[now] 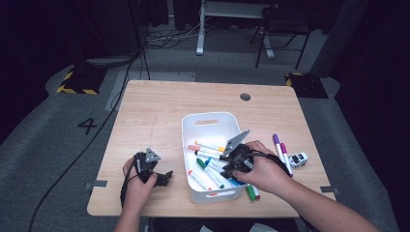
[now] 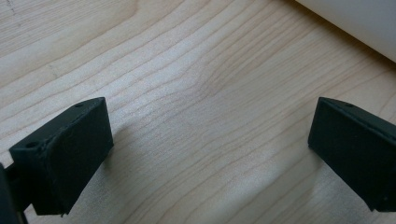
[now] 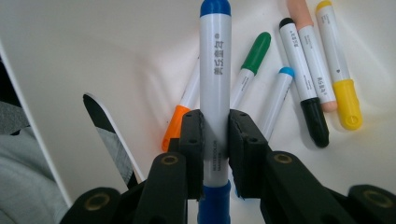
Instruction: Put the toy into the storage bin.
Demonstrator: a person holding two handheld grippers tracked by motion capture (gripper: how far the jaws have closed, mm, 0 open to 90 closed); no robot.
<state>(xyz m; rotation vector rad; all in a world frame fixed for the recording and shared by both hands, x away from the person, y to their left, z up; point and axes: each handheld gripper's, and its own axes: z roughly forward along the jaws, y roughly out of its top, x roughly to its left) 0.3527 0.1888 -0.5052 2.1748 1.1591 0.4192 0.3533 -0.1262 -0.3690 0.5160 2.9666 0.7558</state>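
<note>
With the right gripper [image 3: 215,140] clamped on a blue marker [image 3: 215,84] over the bin [image 1: 208,118], lower it level among the others before releasing, while the left gripper [image 2: 210,154] rests wide open, empty, on the worktop [image 1: 159,106].

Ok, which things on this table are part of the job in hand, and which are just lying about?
Part of the job:
- blue marker, clamped in the right hand-held gripper
- white bin
- markers in the bin
- markers on the table

Lying about:
- toy car
- left hand-held gripper, open over bare wood
</note>
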